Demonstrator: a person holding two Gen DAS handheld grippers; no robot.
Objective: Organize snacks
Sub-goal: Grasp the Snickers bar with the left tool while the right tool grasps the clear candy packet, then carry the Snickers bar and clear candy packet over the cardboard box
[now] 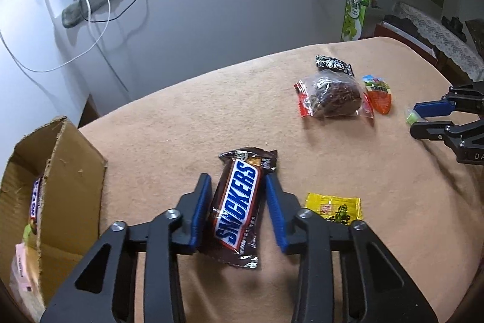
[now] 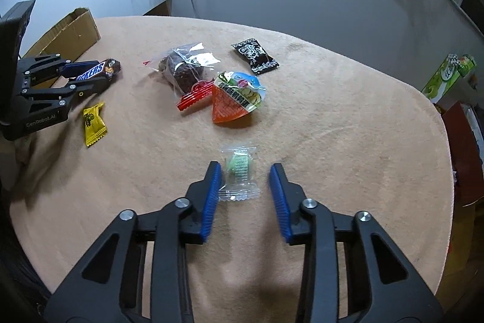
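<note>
One Snickers bar [image 1: 237, 206] is lying on the tan-covered bench [image 1: 187, 117] between the parted fingers of the left hand-held gripper [image 1: 239, 212]. Right hand-held gripper [image 2: 246, 196] is straddling, wide apart, a clear-wrapped green candy [image 2: 239, 174]. Cardboard box [image 1: 69, 177] is sitting at the bench's edge, its contents mostly hidden.

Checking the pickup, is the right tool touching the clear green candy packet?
Touching. In the right wrist view the right tool is open, and its left finger meets the clear green candy packet; the other stands clear.
</note>
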